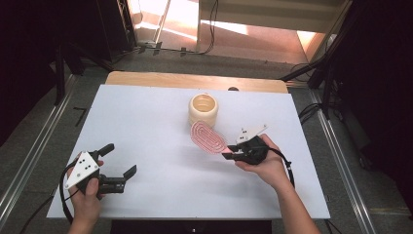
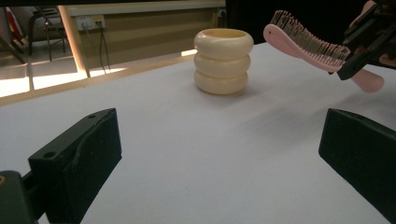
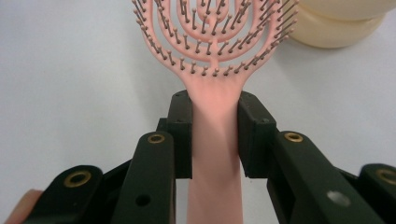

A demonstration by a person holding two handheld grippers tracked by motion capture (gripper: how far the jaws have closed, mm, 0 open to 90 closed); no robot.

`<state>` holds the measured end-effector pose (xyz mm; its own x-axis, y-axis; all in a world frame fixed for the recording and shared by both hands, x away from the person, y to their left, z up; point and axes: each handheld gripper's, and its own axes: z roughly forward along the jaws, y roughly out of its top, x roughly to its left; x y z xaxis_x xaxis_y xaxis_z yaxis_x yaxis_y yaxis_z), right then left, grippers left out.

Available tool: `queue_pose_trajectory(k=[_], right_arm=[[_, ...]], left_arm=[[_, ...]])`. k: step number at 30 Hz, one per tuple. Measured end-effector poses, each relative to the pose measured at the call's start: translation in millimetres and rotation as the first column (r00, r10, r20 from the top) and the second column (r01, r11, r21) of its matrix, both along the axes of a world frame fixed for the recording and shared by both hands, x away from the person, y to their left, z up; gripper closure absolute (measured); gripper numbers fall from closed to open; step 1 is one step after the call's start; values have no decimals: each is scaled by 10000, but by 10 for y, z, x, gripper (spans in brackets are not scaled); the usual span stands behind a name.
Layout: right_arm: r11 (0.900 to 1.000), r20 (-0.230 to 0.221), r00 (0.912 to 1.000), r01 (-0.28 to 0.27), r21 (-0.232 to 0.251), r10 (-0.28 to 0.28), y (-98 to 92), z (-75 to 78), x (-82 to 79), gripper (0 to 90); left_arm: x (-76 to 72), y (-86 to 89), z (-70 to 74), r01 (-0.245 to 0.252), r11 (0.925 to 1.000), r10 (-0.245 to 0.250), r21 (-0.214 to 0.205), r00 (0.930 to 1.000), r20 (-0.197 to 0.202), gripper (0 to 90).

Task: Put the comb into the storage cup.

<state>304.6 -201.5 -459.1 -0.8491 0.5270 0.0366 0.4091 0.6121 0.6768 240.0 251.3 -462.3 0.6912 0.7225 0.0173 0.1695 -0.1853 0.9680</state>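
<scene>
A white table top (image 1: 146, 122) lies under both tools, its wooden edge (image 1: 195, 79) showing at the far side. Beyond that, sunlight falls on a pale floor (image 1: 243, 39) with cables (image 1: 212, 29) trailing across it. Dark frames (image 1: 58, 68) stand left and right, grey floor (image 1: 39, 131) beside them. A wall socket (image 2: 86, 21) sits far ahead of the left tool.

We see a pink hairbrush (image 1: 208, 137) with an oval, vented head of concentric loops set with short bristles. It is lifted off the white table, bristles facing up, and its head tilts upward toward a cream holder (image 1: 203, 109). In the right gripper view its handle (image 3: 215, 154) is clamped between two black jaws. The holder looks like three stacked rounded rings, stands upright and open-topped, just beyond the brush head.
</scene>
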Motion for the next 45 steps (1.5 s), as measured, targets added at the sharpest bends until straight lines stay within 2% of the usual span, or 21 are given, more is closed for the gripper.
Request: queue_pose_trajectory(k=[4, 5, 6, 7, 8, 9, 10, 13, 16, 17, 22, 27, 35, 45], right_arm=[[9995, 81, 10000, 4, 304, -7, 2, 32, -3, 678], [9994, 102, 9999, -3, 340, 0, 4, 40, -5, 678], [9994, 102, 9999, -3, 340, 0, 4, 40, -5, 678], [9992, 171, 9998, 26, 389, -32, 11, 49, -7, 678], [9992, 171, 9998, 26, 389, -32, 11, 49, -7, 678], [9990, 217, 9997, 123, 422, -132, 17, 53, -10, 678], [9986, 197, 9997, 152, 499, -162, 17, 54, -11, 678], [9978, 247, 9995, 195, 634, -211, 20, 57, -17, 678], [9972, 342, 9992, 176, 732, -202, 21, 61, -20, 678], [9964, 375, 9991, 175, 833, -207, 19, 69, -23, 678], [9934, 558, 9980, 240, 1126, -304, 22, 85, -34, 678], [9905, 762, 9960, 367, 1322, -471, 17, 99, -50, 678], [9868, 1033, 9927, 449, 1559, -615, 35, 86, -92, 678], [9807, 1292, 9880, 600, 1858, -850, 70, 69, -135, 678]], left_arm=[[69, -93, 89, 490, 9971, -502, -581, 9985, -199, 0], [104, -171, 133, 636, 9967, -648, -510, 9976, -239, 0], [104, -171, 133, 636, 9967, -648, -510, 9976, -239, 0], [126, -255, 175, 891, 9952, -899, -400, 9958, -168, 0], [126, -255, 175, 891, 9952, -899, -400, 9958, -168, 0], [142, -333, 215, 1102, 9933, -1106, -349, 9938, -113, 0], [142, -333, 215, 1102, 9933, -1106, -349, 9938, -113, 0], [178, -478, 282, 1411, 9896, -1410, -270, 9900, 37, 0], [194, -543, 311, 1513, 9881, -1511, -267, 9885, 97, 0], [220, -594, 337, 1616, 9860, -1613, -404, 9869, 100, 0], [271, -701, 367, 1702, 9842, -1698, -492, 9854, 115, 0], [341, -822, 441, 1668, 9816, -1658, -924, 9860, 187, 0], [428, -946, 493, 1652, 9795, -1641, -1150, 9863, 189, 0], [467, -1047, 452, 1668, 9830, -1659, -769, 9860, 183, 0]])
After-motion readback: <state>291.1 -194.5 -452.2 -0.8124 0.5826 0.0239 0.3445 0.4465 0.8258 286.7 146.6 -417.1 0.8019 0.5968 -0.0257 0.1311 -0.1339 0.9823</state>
